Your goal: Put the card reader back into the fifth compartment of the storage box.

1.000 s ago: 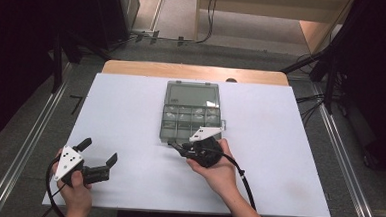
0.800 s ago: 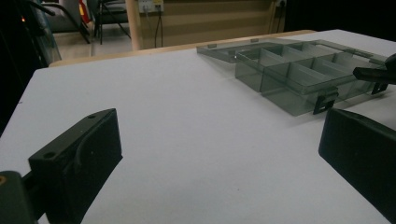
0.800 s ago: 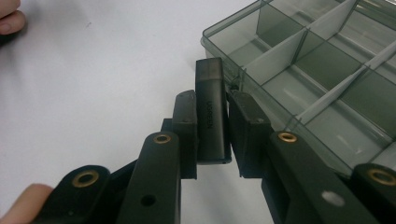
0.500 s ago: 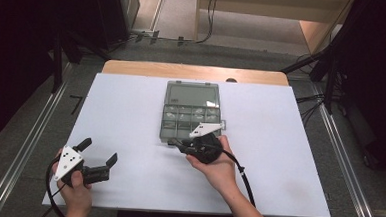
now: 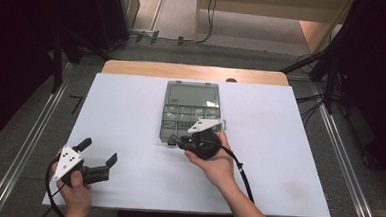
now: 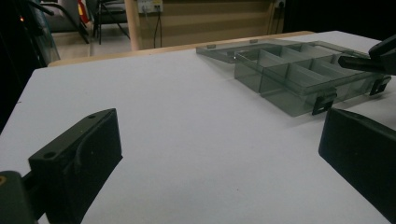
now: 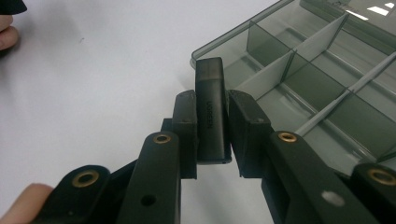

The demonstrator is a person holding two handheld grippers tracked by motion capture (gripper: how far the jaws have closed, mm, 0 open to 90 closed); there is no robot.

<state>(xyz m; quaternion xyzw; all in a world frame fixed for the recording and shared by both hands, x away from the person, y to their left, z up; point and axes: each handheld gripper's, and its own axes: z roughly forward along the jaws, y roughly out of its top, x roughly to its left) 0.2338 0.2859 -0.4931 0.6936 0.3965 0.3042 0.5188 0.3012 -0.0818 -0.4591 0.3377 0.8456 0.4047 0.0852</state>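
Note:
A smoky clear compartment box (image 5: 190, 111) lies open in the middle of the white table (image 5: 126, 110), its lid flat on the far side. My right gripper (image 5: 173, 141) hovers at the box's near left corner, shut on a small flat black block (image 7: 211, 112) that stands up between the jaws. In the right gripper view the block's tip is over the corner compartment's edge (image 7: 261, 60). My left gripper (image 5: 98, 152) rests near the front left of the table, open, with nothing between its fingers (image 6: 79, 158). The left gripper view shows the box (image 6: 289, 74) ahead to the right.
A wooden strip (image 5: 193, 71) runs along the table's far edge. Metal rails (image 5: 29, 145) flank the table on both sides. Cables (image 5: 238, 166) trail from the grippers. Bare white surface lies left and right of the box.
My right gripper has edged a little forward and left toward the box's near corner with the black block in it. The left gripper has stayed put.

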